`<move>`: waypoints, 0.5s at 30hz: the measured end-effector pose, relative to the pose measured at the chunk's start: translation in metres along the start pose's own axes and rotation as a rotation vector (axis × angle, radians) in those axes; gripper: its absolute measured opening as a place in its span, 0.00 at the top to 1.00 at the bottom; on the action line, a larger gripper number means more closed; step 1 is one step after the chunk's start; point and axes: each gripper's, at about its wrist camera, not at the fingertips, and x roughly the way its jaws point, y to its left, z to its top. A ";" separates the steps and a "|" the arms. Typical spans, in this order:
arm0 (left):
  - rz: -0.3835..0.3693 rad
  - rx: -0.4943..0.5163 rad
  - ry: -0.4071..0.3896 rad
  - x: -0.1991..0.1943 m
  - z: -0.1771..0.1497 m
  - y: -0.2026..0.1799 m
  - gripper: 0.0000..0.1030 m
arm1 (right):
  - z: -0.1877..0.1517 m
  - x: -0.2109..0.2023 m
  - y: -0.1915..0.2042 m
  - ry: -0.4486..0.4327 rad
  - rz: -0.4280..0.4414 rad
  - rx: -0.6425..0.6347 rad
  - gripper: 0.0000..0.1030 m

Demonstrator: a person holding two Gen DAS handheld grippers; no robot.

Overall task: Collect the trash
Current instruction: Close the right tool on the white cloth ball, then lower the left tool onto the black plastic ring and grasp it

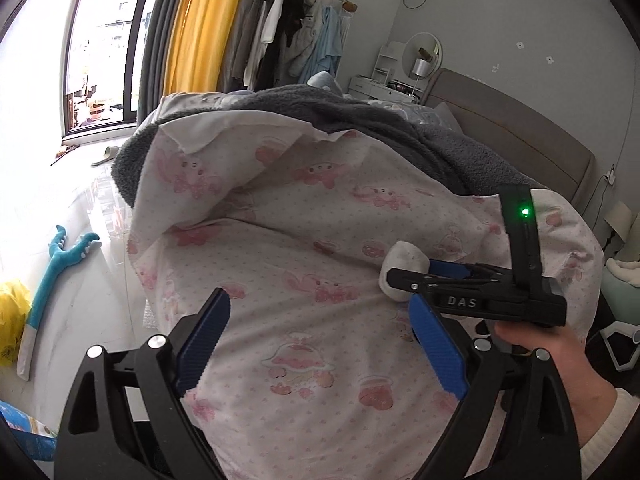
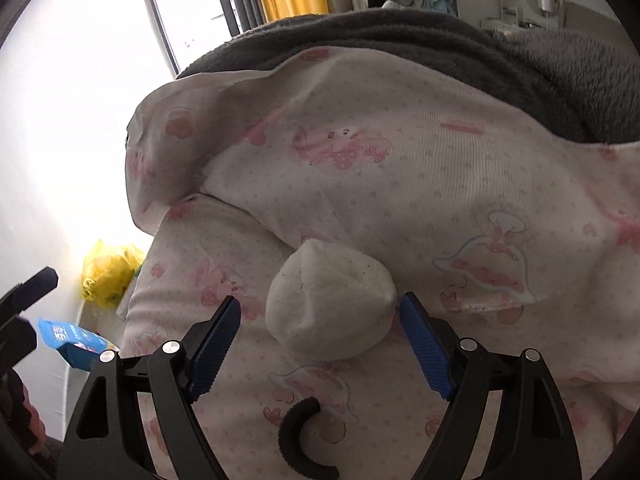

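While both tongs [image 1: 320, 320] [image 2: 320, 316] gape released, the right partly hides the white wad [image 2: 330, 300].

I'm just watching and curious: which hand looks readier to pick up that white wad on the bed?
The right. The right gripper stands open with the white wad just between its fingertips. The left gripper is open too, but over bare bedsheet, off to the side.

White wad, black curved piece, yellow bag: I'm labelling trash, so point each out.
White wad [image 2: 330, 304], right wrist view, middle of its top.
Black curved piece [image 2: 292, 436], right wrist view, left bend.
Yellow bag [image 2: 106, 276], right wrist view, centre.
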 end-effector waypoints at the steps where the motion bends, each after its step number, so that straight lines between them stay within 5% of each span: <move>1: -0.001 0.009 0.004 0.002 0.000 -0.003 0.09 | 0.000 0.003 -0.002 0.001 0.016 0.004 0.20; 7: -0.011 0.069 0.032 0.015 -0.002 -0.020 0.07 | -0.003 0.013 -0.014 0.021 0.040 0.023 0.20; 9: -0.026 0.084 0.052 0.021 -0.005 -0.026 0.07 | -0.005 0.015 -0.017 0.026 0.072 0.037 0.32; 15: -0.076 0.150 0.085 0.031 -0.013 -0.049 0.07 | -0.006 0.014 -0.028 0.017 0.119 0.083 0.45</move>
